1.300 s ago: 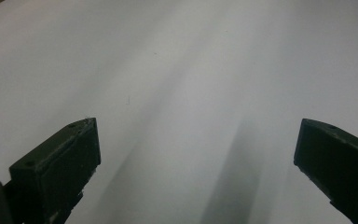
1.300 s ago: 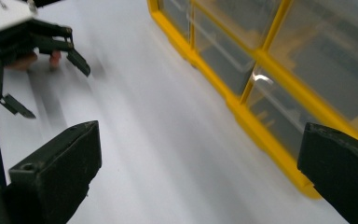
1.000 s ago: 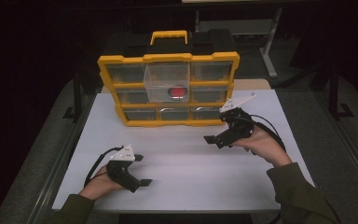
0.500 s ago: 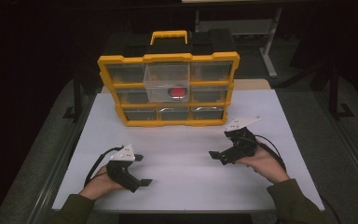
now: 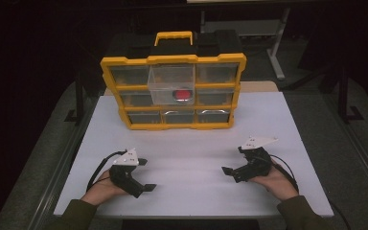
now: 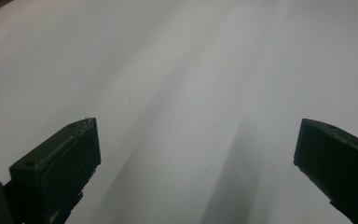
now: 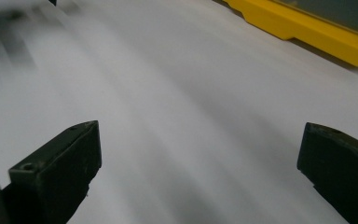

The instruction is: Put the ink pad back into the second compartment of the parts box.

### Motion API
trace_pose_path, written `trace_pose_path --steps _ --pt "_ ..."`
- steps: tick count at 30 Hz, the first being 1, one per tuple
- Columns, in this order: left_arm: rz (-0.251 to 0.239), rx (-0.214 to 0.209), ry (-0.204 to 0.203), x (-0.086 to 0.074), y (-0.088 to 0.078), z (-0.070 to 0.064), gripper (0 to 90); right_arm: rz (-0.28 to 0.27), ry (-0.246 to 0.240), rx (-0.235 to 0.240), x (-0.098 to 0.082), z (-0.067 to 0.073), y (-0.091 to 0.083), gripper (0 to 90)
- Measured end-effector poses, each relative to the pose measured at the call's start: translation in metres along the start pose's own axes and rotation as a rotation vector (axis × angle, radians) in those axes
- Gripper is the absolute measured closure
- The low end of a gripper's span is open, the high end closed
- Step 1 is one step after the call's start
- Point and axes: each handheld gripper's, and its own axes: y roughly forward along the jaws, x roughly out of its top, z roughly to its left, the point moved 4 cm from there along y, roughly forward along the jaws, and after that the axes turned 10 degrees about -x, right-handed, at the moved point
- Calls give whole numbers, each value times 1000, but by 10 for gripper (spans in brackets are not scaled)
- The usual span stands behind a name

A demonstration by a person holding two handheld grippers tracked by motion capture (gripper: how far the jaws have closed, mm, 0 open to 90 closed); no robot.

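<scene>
The yellow organizer box (image 5: 173, 91) stands upright at the far middle of the white table (image 5: 191, 158). One clear drawer (image 5: 172, 85) in its middle column is pulled out, with a red item (image 5: 183, 93) inside it.

The right gripper (image 5: 235, 161) has withdrawn from beside the box's lower right corner and now rests low on the table near the front edge, jaws apart and empty, well apart from the box. The left gripper (image 5: 145, 174) has not moved; its jaws are also apart and empty. Both hands at rest suggest the drawer work is finished or paused.

The red item's identity is too small to determine. Contents of the other drawers cannot be determined. The right gripper view is motion-blurred and cuts the box (image 7: 303, 28) off at its base.
</scene>
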Motion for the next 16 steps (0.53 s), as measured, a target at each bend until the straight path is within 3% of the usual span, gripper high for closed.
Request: trace_pose_path --steps 11,16 --pt "5 7 7 0 0 0 0 19 -8 -22 -24 1 -4 0" --pt "18 11 12 -1 1 1 0 36 -44 -35 -30 2 -2 0"
